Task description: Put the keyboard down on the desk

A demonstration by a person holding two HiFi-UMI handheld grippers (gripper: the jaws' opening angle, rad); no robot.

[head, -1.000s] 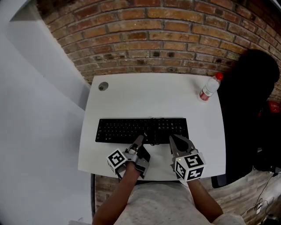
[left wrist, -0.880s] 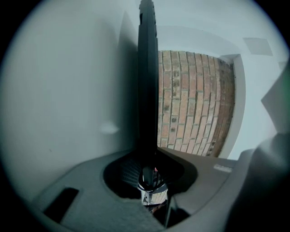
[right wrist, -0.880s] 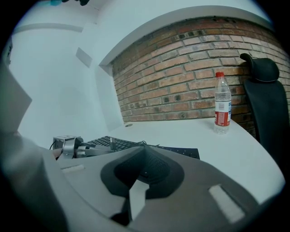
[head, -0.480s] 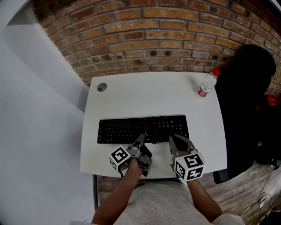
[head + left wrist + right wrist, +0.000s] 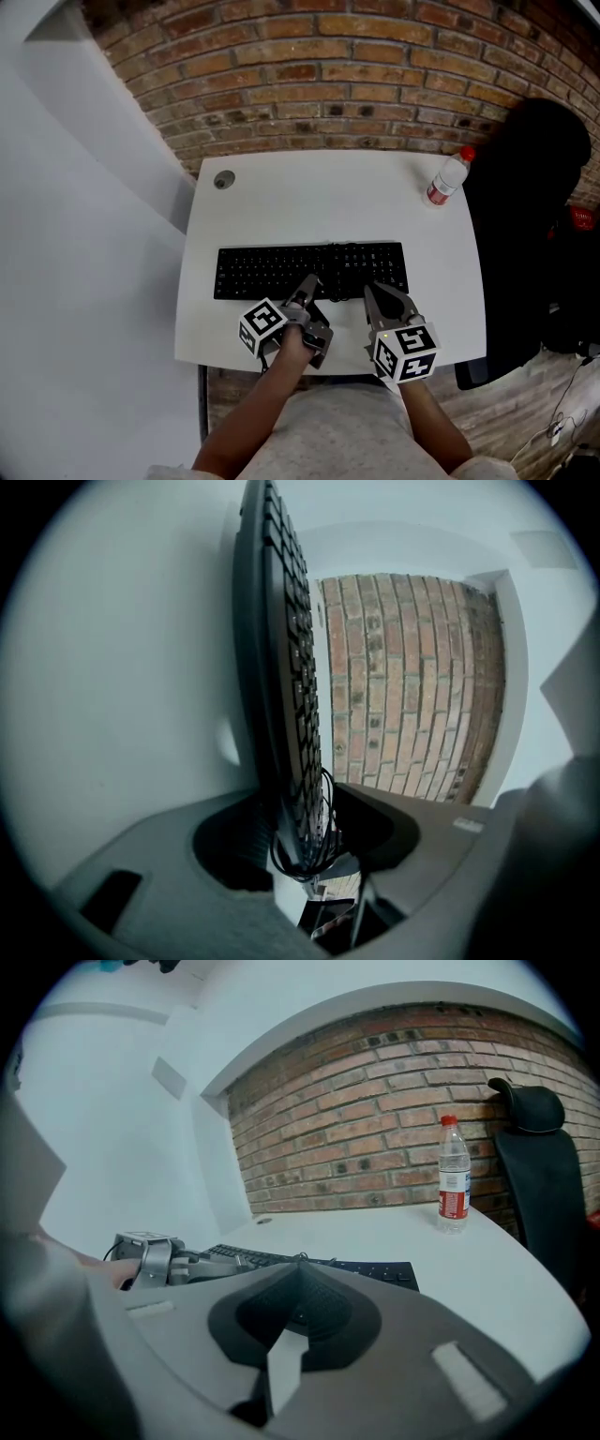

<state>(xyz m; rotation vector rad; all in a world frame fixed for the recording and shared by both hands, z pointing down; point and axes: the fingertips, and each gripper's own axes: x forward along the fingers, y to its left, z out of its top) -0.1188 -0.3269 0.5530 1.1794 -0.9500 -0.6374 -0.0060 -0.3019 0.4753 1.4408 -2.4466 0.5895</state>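
Jaws L gripper (image 5: 298,808) just opening, keyboard (image 5: 281,272) btwn | rolled sideways

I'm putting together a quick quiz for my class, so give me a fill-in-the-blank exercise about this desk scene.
On the white desk lies a black ____. The water bottle has a ____ cap. The wall behind the desk is built of ____.
Missing words: keyboard; red; brick.
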